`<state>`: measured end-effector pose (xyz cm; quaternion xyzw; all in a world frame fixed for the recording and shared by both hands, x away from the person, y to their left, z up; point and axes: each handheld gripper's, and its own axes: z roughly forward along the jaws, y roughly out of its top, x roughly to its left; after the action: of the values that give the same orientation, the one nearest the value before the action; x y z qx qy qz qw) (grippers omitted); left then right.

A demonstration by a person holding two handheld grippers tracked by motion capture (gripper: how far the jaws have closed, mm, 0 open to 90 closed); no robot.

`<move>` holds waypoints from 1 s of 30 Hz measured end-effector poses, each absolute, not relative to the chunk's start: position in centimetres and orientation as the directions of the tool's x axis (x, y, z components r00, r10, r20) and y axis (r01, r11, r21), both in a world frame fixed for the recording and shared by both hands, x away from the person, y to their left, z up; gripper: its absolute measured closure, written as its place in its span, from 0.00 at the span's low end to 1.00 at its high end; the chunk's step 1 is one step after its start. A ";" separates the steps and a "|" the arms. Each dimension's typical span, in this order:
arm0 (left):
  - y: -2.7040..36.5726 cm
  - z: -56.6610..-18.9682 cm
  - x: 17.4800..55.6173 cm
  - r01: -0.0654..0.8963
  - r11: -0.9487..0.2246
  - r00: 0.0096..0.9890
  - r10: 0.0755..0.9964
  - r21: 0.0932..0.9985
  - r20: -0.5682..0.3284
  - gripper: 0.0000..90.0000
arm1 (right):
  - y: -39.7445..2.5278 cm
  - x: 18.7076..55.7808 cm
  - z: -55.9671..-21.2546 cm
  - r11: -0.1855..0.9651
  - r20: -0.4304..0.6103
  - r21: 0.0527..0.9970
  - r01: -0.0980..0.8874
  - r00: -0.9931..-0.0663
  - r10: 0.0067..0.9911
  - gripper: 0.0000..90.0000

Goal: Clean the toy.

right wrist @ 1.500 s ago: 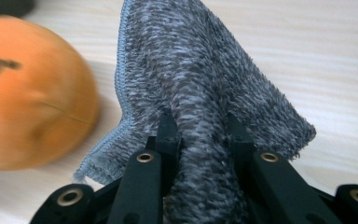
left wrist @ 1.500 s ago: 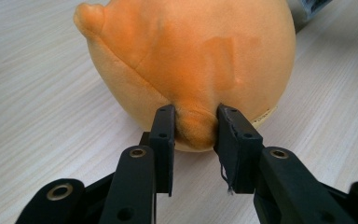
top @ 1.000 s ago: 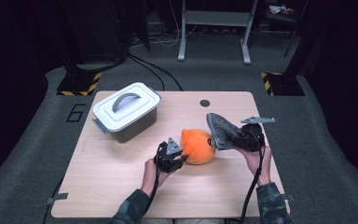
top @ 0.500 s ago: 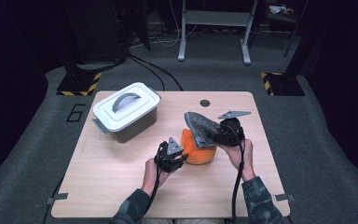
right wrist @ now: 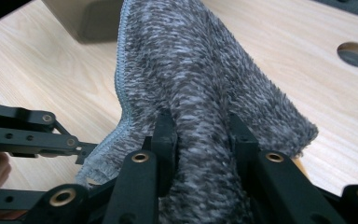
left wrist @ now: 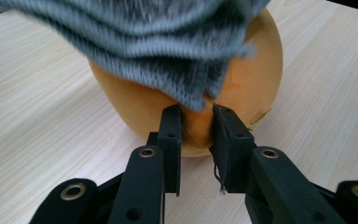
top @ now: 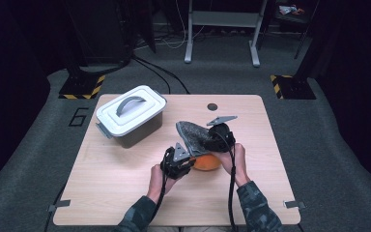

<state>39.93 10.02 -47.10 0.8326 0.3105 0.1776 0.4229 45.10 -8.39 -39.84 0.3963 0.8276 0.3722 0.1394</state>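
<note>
On the light wooden tabletop (top: 125, 193), at about ten o'clock from its middle, stands a white lidded plastic storage box with a grey handle (top: 131, 114), well apart from the work. Near the middle, toward five o'clock, the left tool (top: 186, 162) has its jaws nearly closed, and in the left gripper view they pinch a small nub at the base of the smooth, rounded orange ball-like form (left wrist: 242, 88), which rests on the tabletop at the tool's three o'clock. That form looks firm and slick, so it would likely roll or skid if nudged; a steadying grip low on it, as here, seems the sound place. Over it hangs the soft grey knitted fabric cap (top: 195, 137), light, limp and stretchy by its look, with a stitched hem. The right tool (right wrist: 200, 135), at the form's one o'clock in the high view, is closed down on a bunched fold of this cap, the fleecy cloth filling the gap between its jaws. The cap should be taken by the hem or a gathered fold, since it will sag anywhere else. Compared with half a second ago, the right tool and cap have travelled further toward the left tool, and the cap now covers most of the orange form, whose lower right edge alone peeks out in the high view; the left tool and the box have not shifted.
</note>
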 end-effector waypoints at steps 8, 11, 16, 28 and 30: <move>10.0 -47.3 40.0 0.377 -0.444 0.753 0.658 0.813 0.010 0.84 | -7.8 45.1 -41.0 0.449 0.009 0.706 0.548 -0.641 0.768 0.78; 10.1 -47.2 40.0 0.380 -0.445 0.754 0.657 0.811 0.008 0.84 | -7.7 45.0 -41.0 0.457 -0.006 0.705 0.542 -0.640 0.768 0.78; 10.1 -47.3 40.0 0.391 -0.427 0.748 0.664 0.815 -0.011 0.84 | -7.9 44.9 -41.0 0.455 -0.005 0.704 0.545 -0.637 0.771 0.78; 10.1 -47.5 39.9 0.404 -0.409 0.743 0.669 0.818 -0.032 0.84 | -8.9 44.8 -41.0 0.448 0.000 0.702 0.554 -0.630 0.777 0.78; 10.1 -47.5 39.9 0.405 -0.409 0.743 0.668 0.818 -0.033 0.84 | -9.1 44.7 -41.0 0.430 0.009 0.702 0.568 -0.612 0.791 0.77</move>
<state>39.90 10.11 -47.53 0.8257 0.3249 0.1514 0.4357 44.66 -9.15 -40.95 0.4093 0.8298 0.3424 0.1632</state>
